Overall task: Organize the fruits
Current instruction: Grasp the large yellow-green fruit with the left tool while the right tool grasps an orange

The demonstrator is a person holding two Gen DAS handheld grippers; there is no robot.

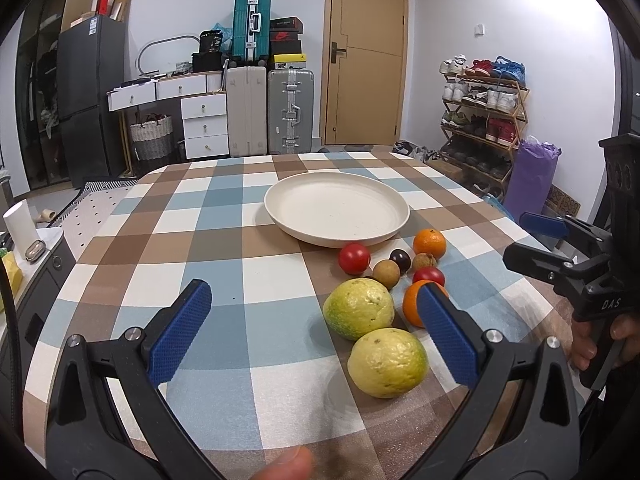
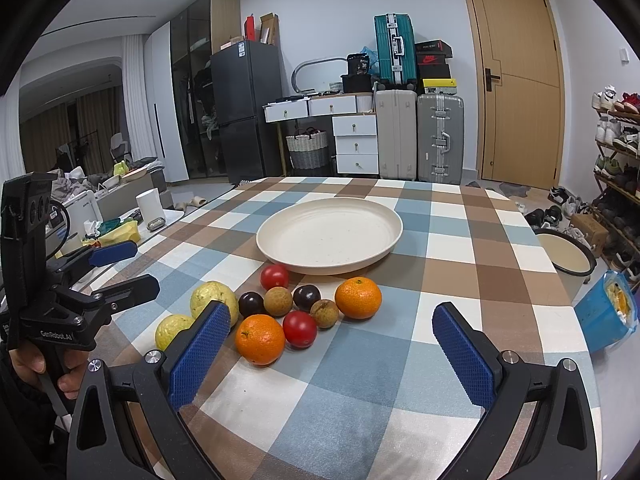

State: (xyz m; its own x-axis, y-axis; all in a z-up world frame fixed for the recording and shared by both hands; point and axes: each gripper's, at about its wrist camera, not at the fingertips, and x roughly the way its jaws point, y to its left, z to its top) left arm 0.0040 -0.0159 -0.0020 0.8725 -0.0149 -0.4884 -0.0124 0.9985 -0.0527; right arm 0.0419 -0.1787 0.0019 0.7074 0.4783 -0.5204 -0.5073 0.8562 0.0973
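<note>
Nothing has yet been organized, as far as can be judged: the cream plate (image 2: pixel 394 222) at the middle of the checked desk (image 2: pixel 460 240) is seen bare, and every fruit is still gathered in a loose cluster on the cloth just in front of it. In that cluster are counted two yellow-green guavas (image 1: pixel 358 308), two oranges (image 2: pixel 358 297), two red tomatoes (image 2: pixel 275 276), two dark plums (image 2: pixel 307 297) and two brown longans (image 2: pixel 278 301), many of them touching one another. The left tongs (image 1: pixel 316 320) are held wide open and empty above the desk, with the guavas between and just ahead of the blue pads. The right tongs (image 2: pixel 332 340) are likewise spread wide with nothing held, the near orange and a tomato lying just ahead of the gap. All ten fruits are judged to remain to be moved, presumably onto the plate.
</note>
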